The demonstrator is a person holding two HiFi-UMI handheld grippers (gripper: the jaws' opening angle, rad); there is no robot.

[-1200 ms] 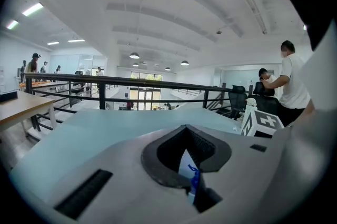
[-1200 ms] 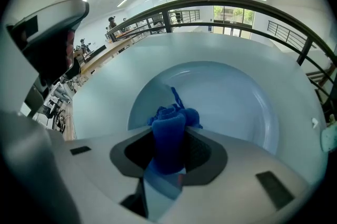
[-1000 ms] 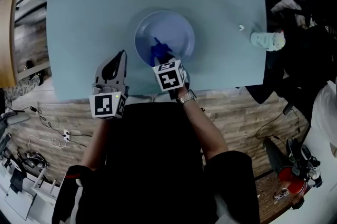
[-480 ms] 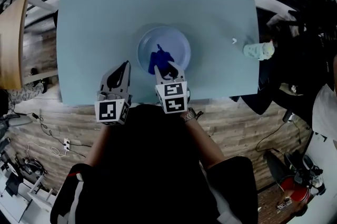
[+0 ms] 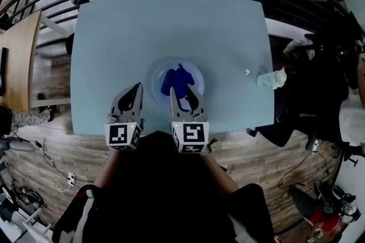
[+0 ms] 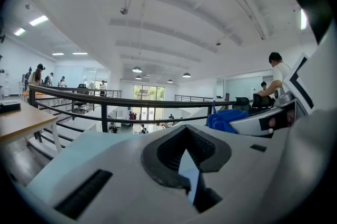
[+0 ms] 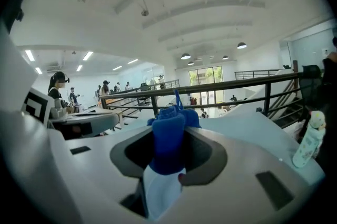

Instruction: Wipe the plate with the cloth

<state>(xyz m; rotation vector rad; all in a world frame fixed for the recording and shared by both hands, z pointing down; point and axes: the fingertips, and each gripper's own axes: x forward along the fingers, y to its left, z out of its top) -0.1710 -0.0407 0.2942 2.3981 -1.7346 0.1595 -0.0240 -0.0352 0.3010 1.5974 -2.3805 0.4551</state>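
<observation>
A round pale-blue plate sits on the light-blue table near its front edge. A dark blue cloth lies bunched across the plate's middle. My right gripper reaches over the plate's near rim and is shut on the cloth's near end. The right gripper view shows the cloth pinched between the jaws and rising beyond them. My left gripper is just left of the plate, shut and holding nothing. In its own view the left gripper shows only a thin slit, with the cloth off to the right.
A pale bottle lies at the table's right edge, also in the right gripper view as the bottle. A small white scrap sits beside it. A wooden table stands to the left. A black railing runs beyond the far edge.
Both grippers have drawn back toward the table's near edge. The cloth now stretches from the plate's middle to its near rim, still in the right gripper. The head view has pulled back.
</observation>
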